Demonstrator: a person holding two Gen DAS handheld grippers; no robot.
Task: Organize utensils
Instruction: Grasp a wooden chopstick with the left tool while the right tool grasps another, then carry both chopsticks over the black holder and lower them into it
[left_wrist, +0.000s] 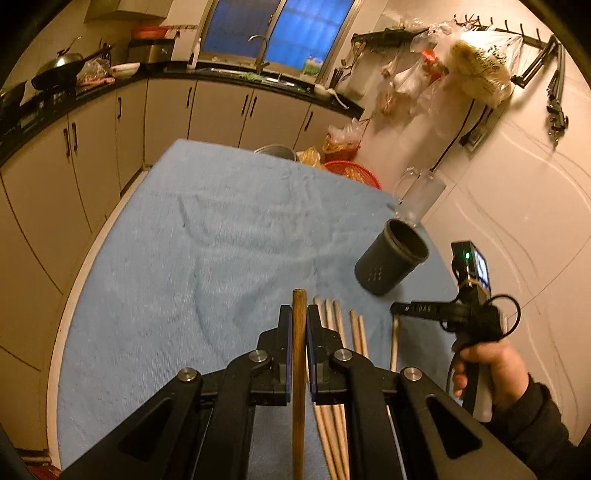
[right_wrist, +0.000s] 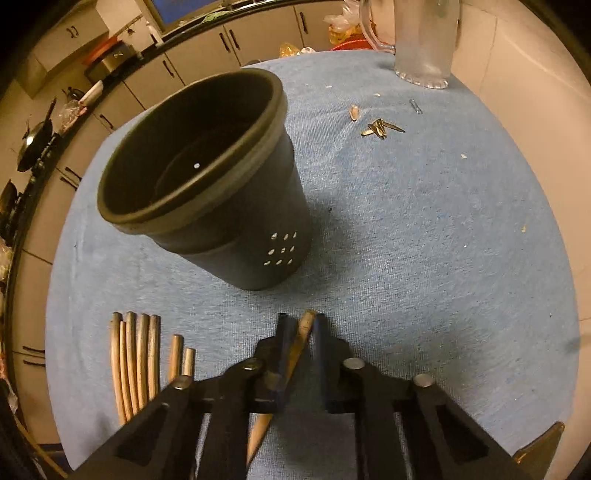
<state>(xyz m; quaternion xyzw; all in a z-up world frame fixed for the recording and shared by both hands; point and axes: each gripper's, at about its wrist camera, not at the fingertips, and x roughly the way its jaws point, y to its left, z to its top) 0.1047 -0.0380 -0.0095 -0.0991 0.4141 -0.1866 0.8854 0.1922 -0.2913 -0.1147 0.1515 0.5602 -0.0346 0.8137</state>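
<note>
A dark wooden chopstick (left_wrist: 298, 354) stands clear of the blue towel (left_wrist: 184, 240), with my left gripper (left_wrist: 298, 314) shut on it. Several pale chopsticks (left_wrist: 340, 325) (right_wrist: 136, 350) lie side by side on the towel just to its right. The dark perforated utensil holder (left_wrist: 391, 258) (right_wrist: 221, 192) stands upright and empty beyond them. My right gripper (right_wrist: 302, 325) (left_wrist: 399, 310) points steeply down in front of the holder, its pads pinched on a chopstick (right_wrist: 306, 330) that runs slantwise between them, close to the towel.
A frosted glass pitcher (right_wrist: 424, 40) (left_wrist: 421, 195) stands at the table's far corner by the white wall. Seed husks (right_wrist: 380, 127) and crumbs litter the towel right of the holder. A red basket (left_wrist: 351, 171) and bags sit beyond the far edge. A hand (left_wrist: 495, 365) holds the right gripper.
</note>
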